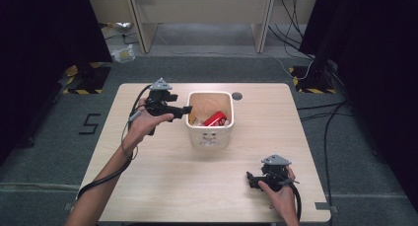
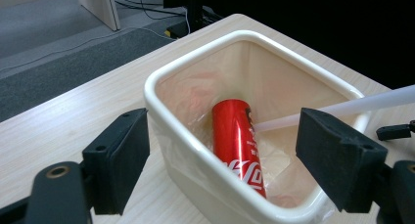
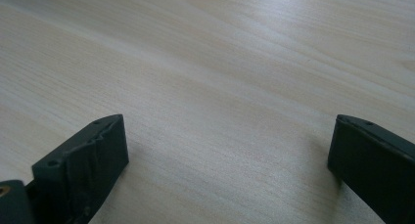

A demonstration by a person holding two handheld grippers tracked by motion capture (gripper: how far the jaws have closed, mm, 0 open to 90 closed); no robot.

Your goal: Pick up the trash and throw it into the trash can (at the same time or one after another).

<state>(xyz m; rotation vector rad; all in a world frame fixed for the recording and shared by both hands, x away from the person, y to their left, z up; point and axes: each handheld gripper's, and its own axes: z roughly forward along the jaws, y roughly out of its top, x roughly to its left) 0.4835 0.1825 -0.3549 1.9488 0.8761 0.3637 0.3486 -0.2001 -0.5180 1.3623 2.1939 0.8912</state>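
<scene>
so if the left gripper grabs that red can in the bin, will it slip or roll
The red can looks smooth and glossy, so it may slip between the pads. Being round and lying tilted against the white bin wall, it would probably roll if nudged. The thin liner under it might slide too.

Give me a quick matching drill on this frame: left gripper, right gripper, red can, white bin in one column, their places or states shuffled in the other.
1. left gripper
2. right gripper
3. red can
4. white bin

a. lying inside the bin
b. open, low over bare tabletop near the person's edge
c. standing mid-table, lined with clear plastic
d. open, jaws at the bin's rim

Pairs: 1-d, 2-b, 3-a, 4-c
</scene>
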